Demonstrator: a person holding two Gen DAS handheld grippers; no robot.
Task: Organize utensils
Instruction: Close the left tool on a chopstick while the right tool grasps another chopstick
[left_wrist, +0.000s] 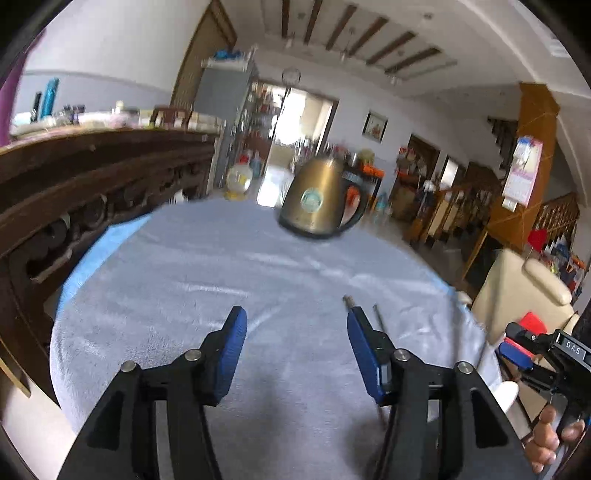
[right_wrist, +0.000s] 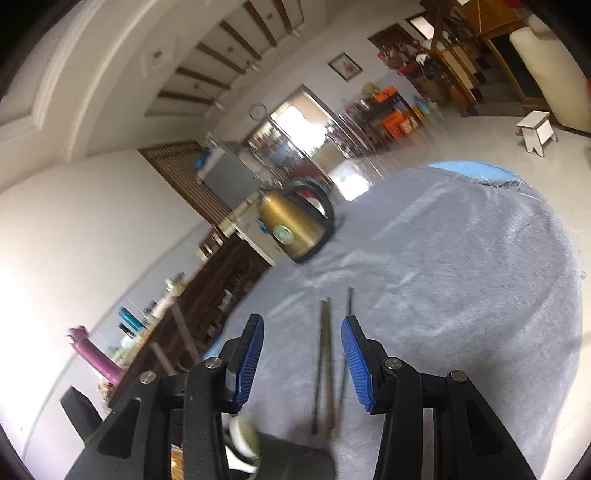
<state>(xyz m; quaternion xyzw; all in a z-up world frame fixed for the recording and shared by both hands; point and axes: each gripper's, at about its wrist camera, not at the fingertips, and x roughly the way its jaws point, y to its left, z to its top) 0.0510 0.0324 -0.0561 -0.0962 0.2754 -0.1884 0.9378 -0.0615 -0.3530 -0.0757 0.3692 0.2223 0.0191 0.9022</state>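
A grey cloth (right_wrist: 461, 295) covers the table ahead of both grippers, with a brass kettle (right_wrist: 295, 229) standing far beyond the jaws, well clear of the work. The right gripper (right_wrist: 303, 354) has its jaws apart and nothing pressed by either blue pad. The chopsticks (right_wrist: 325, 362) lie flat on the cloth in the gap between those jaws, nearer the right-hand pad, their long axis running almost straight along the line the gripper points, thin ends away from it. The sticks are close together but not quite parallel; one angles off toward the right pad. The left gripper (left_wrist: 295, 350) is also open and empty; from it the same chopsticks (left_wrist: 380, 325) lie just outside its right jaw, partly hidden behind that jaw. So the right gripper looks the nearer and better placed, though a closing would probably meet the sticks along their length rather than across them.
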